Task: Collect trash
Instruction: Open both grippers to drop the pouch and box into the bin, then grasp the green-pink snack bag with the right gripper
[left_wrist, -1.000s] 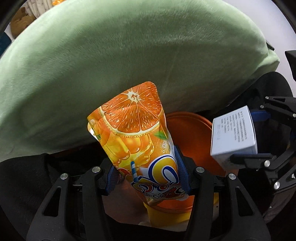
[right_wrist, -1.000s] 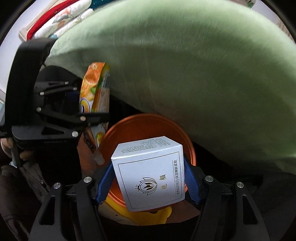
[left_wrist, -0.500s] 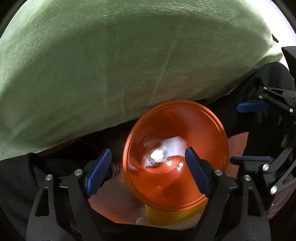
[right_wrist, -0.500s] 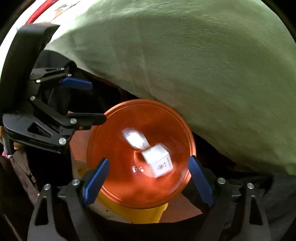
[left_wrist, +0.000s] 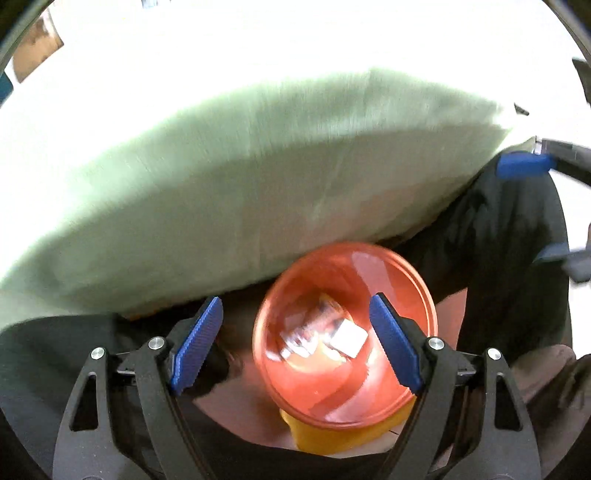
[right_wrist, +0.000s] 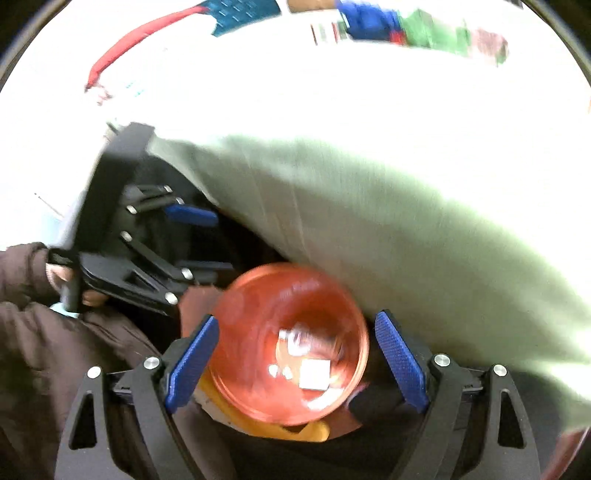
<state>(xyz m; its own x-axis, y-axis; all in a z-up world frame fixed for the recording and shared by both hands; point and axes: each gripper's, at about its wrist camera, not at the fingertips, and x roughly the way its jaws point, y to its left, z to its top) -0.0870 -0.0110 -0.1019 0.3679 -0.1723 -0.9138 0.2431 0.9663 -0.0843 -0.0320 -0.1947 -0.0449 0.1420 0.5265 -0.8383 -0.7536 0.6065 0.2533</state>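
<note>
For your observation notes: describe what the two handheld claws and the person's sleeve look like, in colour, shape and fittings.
Both the left claw and the right claw have black skeletal frames with triangular cut-outs and silver bolt heads. Each finger carries a blue, finely ribbed pad. In the right wrist view, the hand gripping the left tool emerges from a dark brown padded sleeve. No cables show.

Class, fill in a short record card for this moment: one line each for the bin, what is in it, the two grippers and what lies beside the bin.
bin: orange bin, open top, below both grippers
contents: white box and blurred trash lying inside
left gripper: open, empty, above the bin
right gripper: open, empty, above the bin
beside: green cushion against the bin's far rim
image: motion blur
</note>
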